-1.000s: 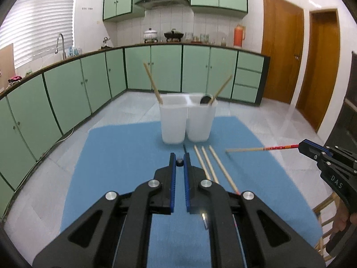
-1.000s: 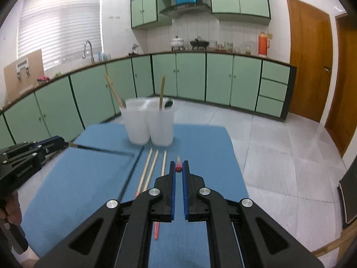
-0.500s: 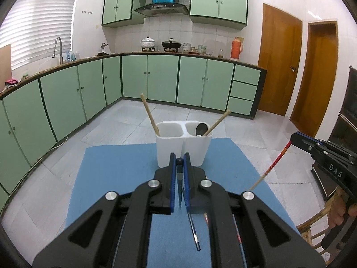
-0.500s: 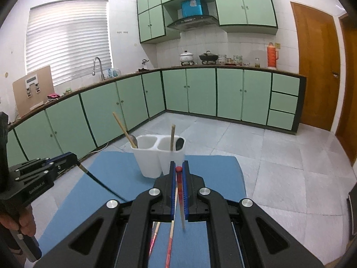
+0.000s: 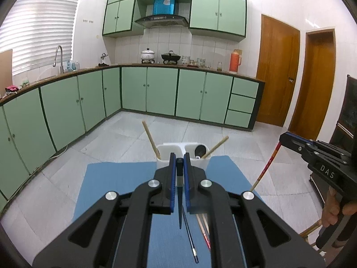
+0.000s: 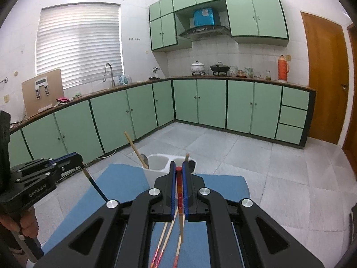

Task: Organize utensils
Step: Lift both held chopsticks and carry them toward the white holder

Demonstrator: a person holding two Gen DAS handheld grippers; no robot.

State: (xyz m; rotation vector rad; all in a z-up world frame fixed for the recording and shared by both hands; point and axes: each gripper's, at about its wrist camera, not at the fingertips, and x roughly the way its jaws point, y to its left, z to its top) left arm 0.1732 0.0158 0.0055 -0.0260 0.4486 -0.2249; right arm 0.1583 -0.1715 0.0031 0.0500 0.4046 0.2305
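My left gripper [image 5: 179, 156] is shut on the top end of a dark chopstick [image 5: 179, 201], which hangs down over the blue mat [image 5: 116, 183]. My right gripper [image 6: 178, 166] is shut on a red-topped wooden chopstick [image 6: 180, 203] that also hangs down. Just beyond both stands the white two-compartment holder [image 5: 173, 144] [image 6: 156, 158]. It holds wooden sticks [image 5: 150, 141] and a dark spoon [image 5: 200, 150]. Each wrist view shows the other gripper off to the side, raised above the mat. A second dark chopstick [image 5: 189, 234] and several red-ended wooden ones [image 6: 165, 234] lie on the mat [image 6: 125, 178].
The mat lies on a grey tabletop. A wooden chair [image 5: 310, 230] stands at the table's right edge. Green cabinets run along the far walls, with brown doors at the right. A person's hands [image 5: 332, 207] [image 6: 24, 221] hold the gripper handles.
Both grippers rose above the mat with their chopsticks. The sticks swung from nearly level to hanging steeply down. The holder now sits lower in both views.
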